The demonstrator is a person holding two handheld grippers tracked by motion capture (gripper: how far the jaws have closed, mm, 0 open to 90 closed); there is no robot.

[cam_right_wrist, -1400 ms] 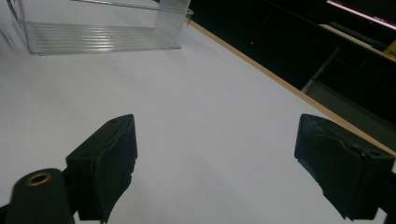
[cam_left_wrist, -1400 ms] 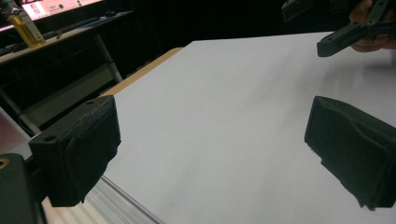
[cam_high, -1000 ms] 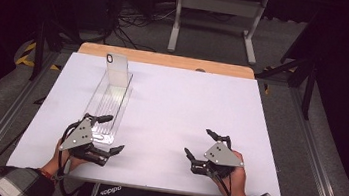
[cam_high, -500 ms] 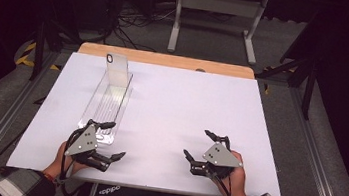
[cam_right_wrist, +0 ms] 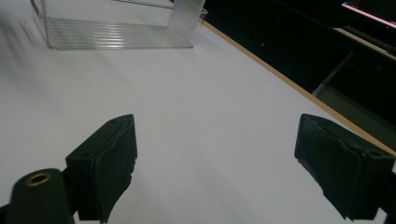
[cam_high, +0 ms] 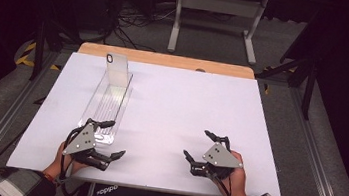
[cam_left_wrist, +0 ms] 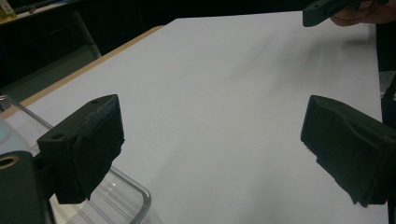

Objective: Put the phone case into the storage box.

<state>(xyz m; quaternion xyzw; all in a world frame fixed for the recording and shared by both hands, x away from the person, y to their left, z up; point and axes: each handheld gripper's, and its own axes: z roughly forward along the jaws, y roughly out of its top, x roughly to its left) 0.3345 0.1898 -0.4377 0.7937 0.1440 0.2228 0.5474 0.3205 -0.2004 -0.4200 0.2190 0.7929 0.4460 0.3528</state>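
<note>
A clear plastic tray [cam_high: 106, 101] lies at the left of the frame on the white tabletop [cam_high: 181, 109], one end wall standing upright at its far end. At lower left, the left gripper [cam_high: 107, 139] sits at the tray's near end, jaws wide apart, holding nothing. At lower right, the right gripper [cam_high: 198, 145] likewise gapes empty, well apart from the tray.
</note>
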